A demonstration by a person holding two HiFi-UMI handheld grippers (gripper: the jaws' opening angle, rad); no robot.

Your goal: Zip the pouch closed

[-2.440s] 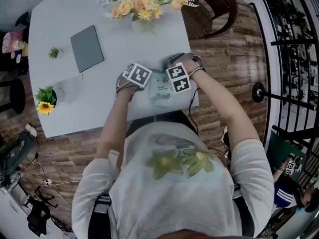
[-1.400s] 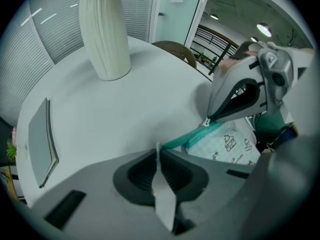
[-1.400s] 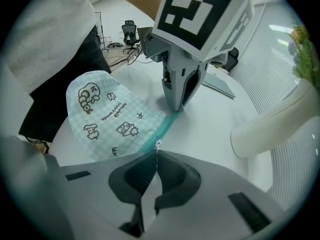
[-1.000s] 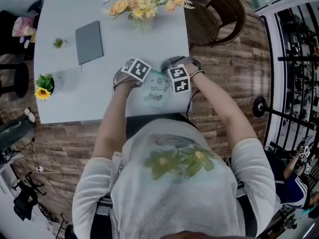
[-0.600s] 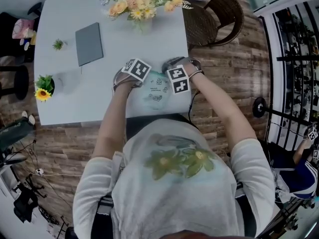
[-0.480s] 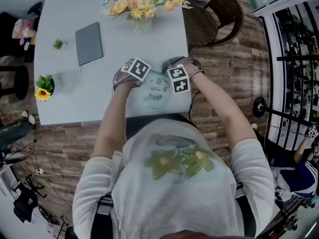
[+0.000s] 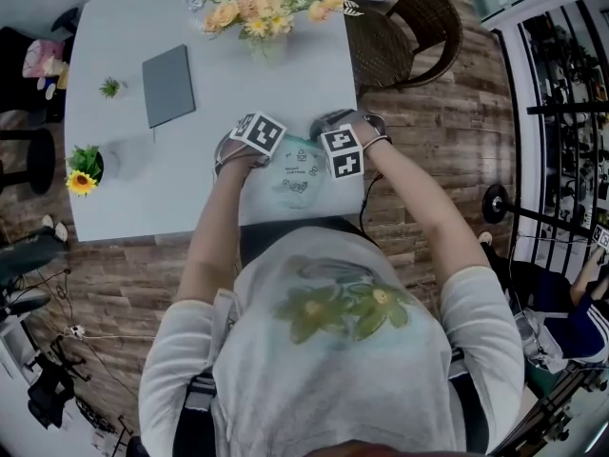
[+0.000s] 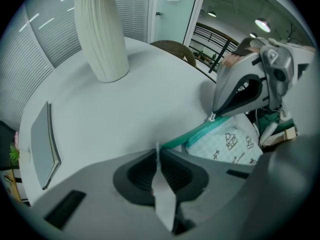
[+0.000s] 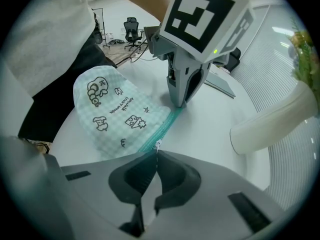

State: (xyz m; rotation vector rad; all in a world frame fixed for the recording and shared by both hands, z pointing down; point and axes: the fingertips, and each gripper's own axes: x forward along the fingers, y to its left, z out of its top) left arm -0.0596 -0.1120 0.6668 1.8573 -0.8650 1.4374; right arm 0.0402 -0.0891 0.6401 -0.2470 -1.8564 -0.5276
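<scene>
Right gripper view shows fingers [image 9: 179, 173] pinching zipper pull [image 9: 158, 145], hidden overhead.

This looks like an office or a studio with a corner arranged like a home. A white table [image 7: 285, 74] stands on a wood floor [image 7: 428, 150] with flowers [image 7: 257, 8], a small sunflower [image 7: 81, 181], a notebook [image 7: 167, 86] and a wicker chair [image 7: 409, 27]. Further back there are office chairs [image 9: 131, 26], a black railing [image 7: 561, 112] and cables [image 7: 67, 331] on the floor.
</scene>
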